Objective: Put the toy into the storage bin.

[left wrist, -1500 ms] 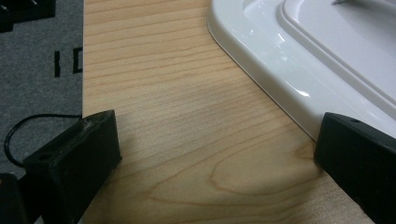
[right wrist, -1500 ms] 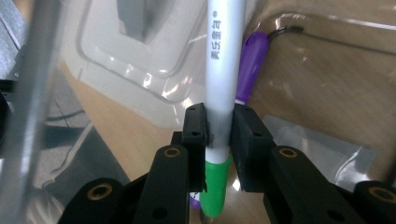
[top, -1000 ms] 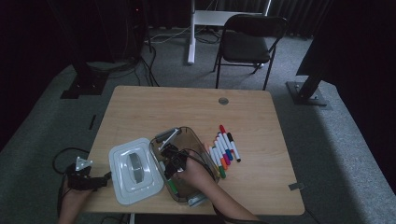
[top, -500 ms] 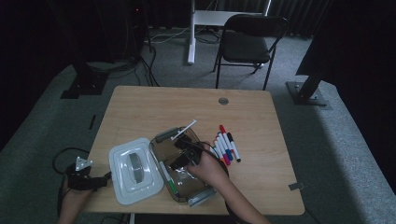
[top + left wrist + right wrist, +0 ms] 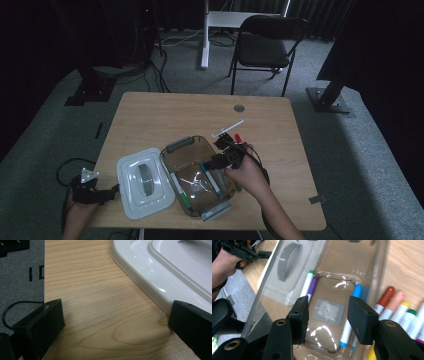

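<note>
A clear brownish container (image 5: 176, 145) stands at the table's front, holding a green-capped marker (image 5: 179, 191) and a blue-capped one (image 5: 210, 178). My right gripper (image 5: 214, 161) hovers over its right side, and its jaws have just been opening with nothing between them. From the right gripper view, my right gripper (image 5: 327, 320) looks down on green (image 5: 308, 283), purple (image 5: 312, 287) and blue (image 5: 352, 315) markers inside. Loose markers (image 5: 398, 300) lie on the table beside the container. My left gripper (image 5: 107, 195) rests open at the table's left front edge, by the white lid (image 5: 142, 182).
The white lid (image 5: 160, 272) with its grey handle lies flat just left of the container, close to one jaw of my left gripper (image 5: 116, 322). A red-capped marker (image 5: 237, 136) shows beyond my right hand. A black chair (image 5: 262, 47) stands behind the table.
My right hand has lifted and moved right, from low inside the container to above its right side, and its jaws have spread apart. The left hand has stayed put.
</note>
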